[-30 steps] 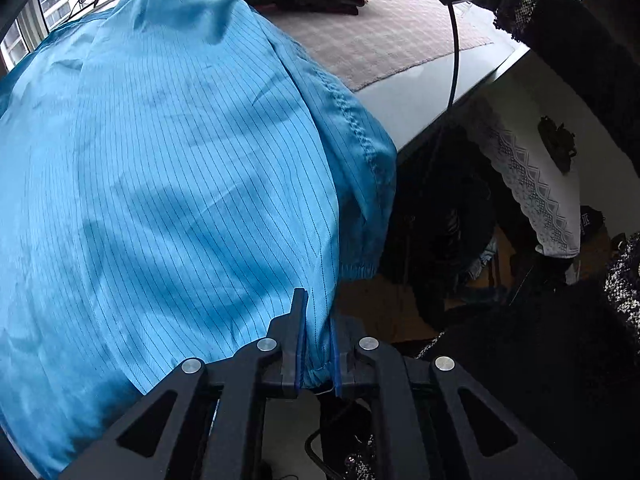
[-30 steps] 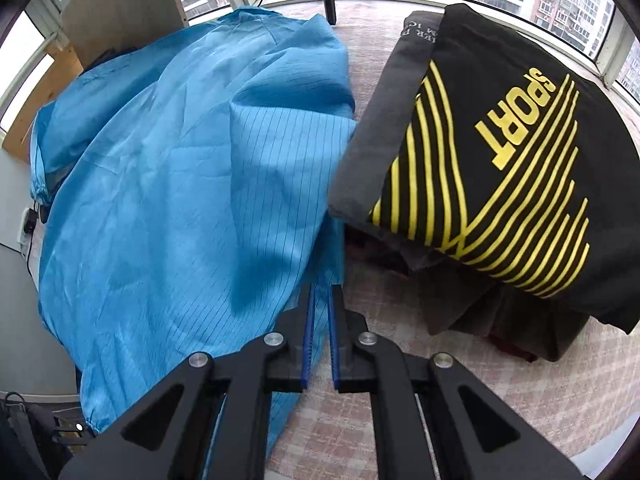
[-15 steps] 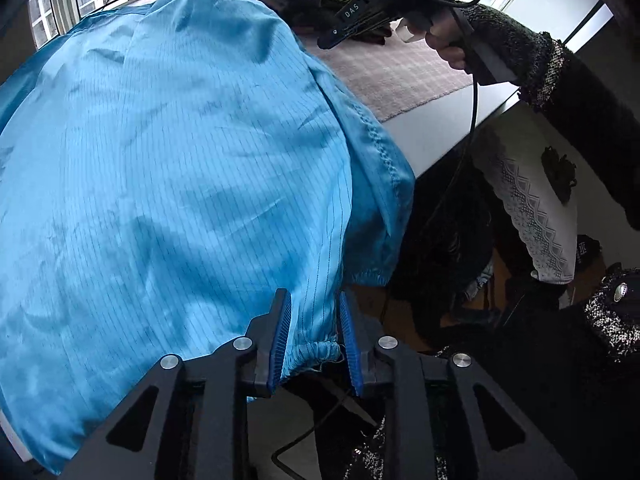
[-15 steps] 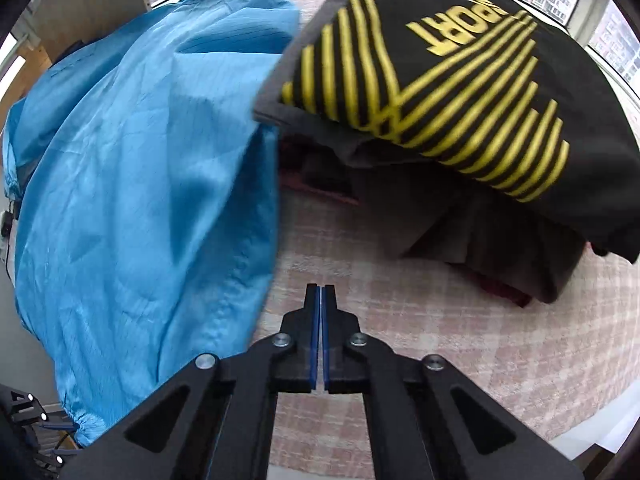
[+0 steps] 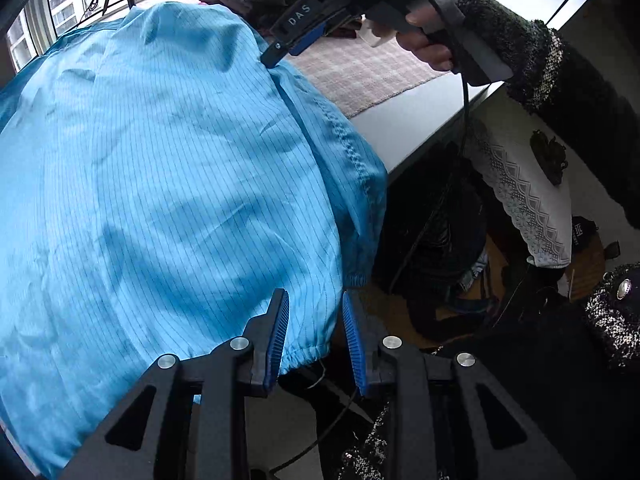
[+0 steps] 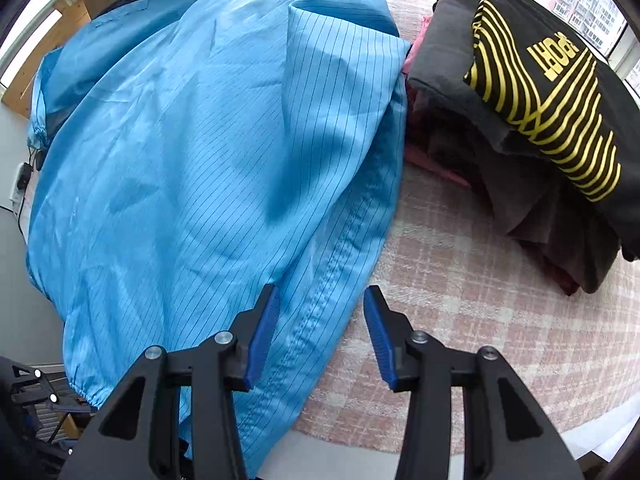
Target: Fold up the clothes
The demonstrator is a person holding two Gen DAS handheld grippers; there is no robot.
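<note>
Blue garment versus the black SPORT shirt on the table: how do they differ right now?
The blue garment lies spread out and rumpled, its hem hanging over the table edge; the black SPORT shirt is folded and sits on top of a pile of dark clothes. The blue garment is shiny with thin dark pinstripes; the shirt is matte black with yellow stripes and lettering. The blue one covers far more of the table. Both rest on the pink checked cloth.
</note>
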